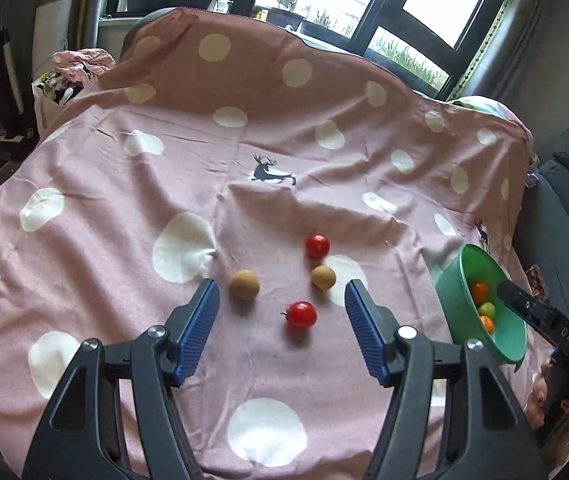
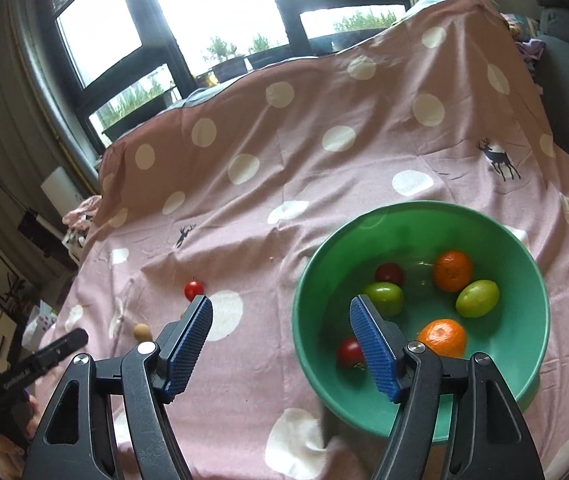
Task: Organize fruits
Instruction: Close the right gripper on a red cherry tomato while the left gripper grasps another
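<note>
In the left wrist view my left gripper (image 1: 281, 292) is open above the pink cloth, nothing between its fingers. Just ahead of it lie two red tomatoes (image 1: 301, 315) (image 1: 317, 245) and two brown round fruits (image 1: 245, 285) (image 1: 323, 277). The green bowl (image 1: 456, 292) stands to the right. My right gripper (image 2: 280, 306) is open over the bowl's (image 2: 520, 344) left rim, holding nothing. Inside the bowl lie two oranges (image 2: 453, 271) (image 2: 442, 337), two green fruits (image 2: 477, 298) (image 2: 384, 297) and two tomatoes (image 2: 389, 273) (image 2: 349, 352).
A pink spotted cloth (image 1: 124, 264) covers the table and rises over something at the back. Windows stand behind it. A grey sofa (image 1: 564, 220) is at the right, clutter at the far left. A tomato (image 2: 194, 289) and a brown fruit (image 2: 141, 331) lie left of the bowl.
</note>
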The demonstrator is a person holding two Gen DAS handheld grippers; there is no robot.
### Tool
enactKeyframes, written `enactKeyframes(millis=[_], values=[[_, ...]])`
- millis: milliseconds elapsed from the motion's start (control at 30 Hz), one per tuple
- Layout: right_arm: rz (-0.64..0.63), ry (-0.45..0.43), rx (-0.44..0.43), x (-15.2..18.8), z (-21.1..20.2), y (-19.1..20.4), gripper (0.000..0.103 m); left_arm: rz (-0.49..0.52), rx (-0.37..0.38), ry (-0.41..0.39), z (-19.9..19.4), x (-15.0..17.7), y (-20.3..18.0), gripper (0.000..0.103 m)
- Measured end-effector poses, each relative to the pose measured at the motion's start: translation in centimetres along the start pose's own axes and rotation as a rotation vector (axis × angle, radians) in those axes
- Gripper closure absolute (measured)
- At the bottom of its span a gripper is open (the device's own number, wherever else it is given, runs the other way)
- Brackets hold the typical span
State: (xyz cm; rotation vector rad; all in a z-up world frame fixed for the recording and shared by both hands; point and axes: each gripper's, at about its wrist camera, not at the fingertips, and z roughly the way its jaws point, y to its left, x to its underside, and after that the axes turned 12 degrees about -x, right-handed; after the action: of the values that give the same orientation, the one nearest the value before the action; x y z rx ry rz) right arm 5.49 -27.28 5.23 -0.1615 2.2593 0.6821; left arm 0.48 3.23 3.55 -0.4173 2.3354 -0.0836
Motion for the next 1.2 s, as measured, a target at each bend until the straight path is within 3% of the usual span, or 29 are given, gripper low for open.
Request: enactKeyframes(millis=[200, 300, 533, 600, 667, 733, 833, 933, 1100, 1200], values=[[-0.046, 0.125, -0.049, 0.0, 3.7, 2.8, 0.031, -0.048, 0.014, 0.066, 2.3, -0.3, 1.6, 0.039], [-0.055, 0.177, -0.064, -0.6, 5.8, 4.1, 0.031, -0.029, 0.010, 0.094, 3.5, -0.1, 1.1, 0.039], [-0.002, 0.332, -0.131, -1.5, 12.6, 6.0, 0.031, 0.017, 0.087, 0.145, 5.4, 0.5, -1.0, 0.041], [0.013, 0.354, -0.144, -2.0, 14.4, 6.3, 0.036, 0.040, 0.119, 0.154, 6.0, 0.8, -1.8, 0.043], [0.005, 0.383, -0.143, -2.4, 16.3, 6.7, 0.047, 0.041, 0.189, 0.194, 7.2, 1.0, -2.1, 0.048], [-0.006, 0.404, -0.119, -2.7, 18.0, 6.9, 0.052, 0.031, 0.167, 0.232, 8.1, 1.1, -2.4, 0.054], [-0.017, 0.432, -0.099, -2.6, 19.9, 7.0, 0.060, 0.080, 0.168, 0.243, 8.7, 1.4, -3.1, 0.055], [-0.006, 0.449, -0.103, -2.4, 21.0, 6.8, 0.061, 0.097, 0.138, 0.256, 9.2, 1.7, -3.4, 0.055], [-0.004, 0.450, -0.088, -2.3, 22.3, 6.3, 0.061, 0.078, 0.157, 0.284, 9.9, 2.1, -3.3, 0.055], [-0.002, 0.459, -0.092, -2.0, 22.8, 6.1, 0.063, 0.074, 0.146, 0.280, 10.2, 2.2, -3.4, 0.063]])
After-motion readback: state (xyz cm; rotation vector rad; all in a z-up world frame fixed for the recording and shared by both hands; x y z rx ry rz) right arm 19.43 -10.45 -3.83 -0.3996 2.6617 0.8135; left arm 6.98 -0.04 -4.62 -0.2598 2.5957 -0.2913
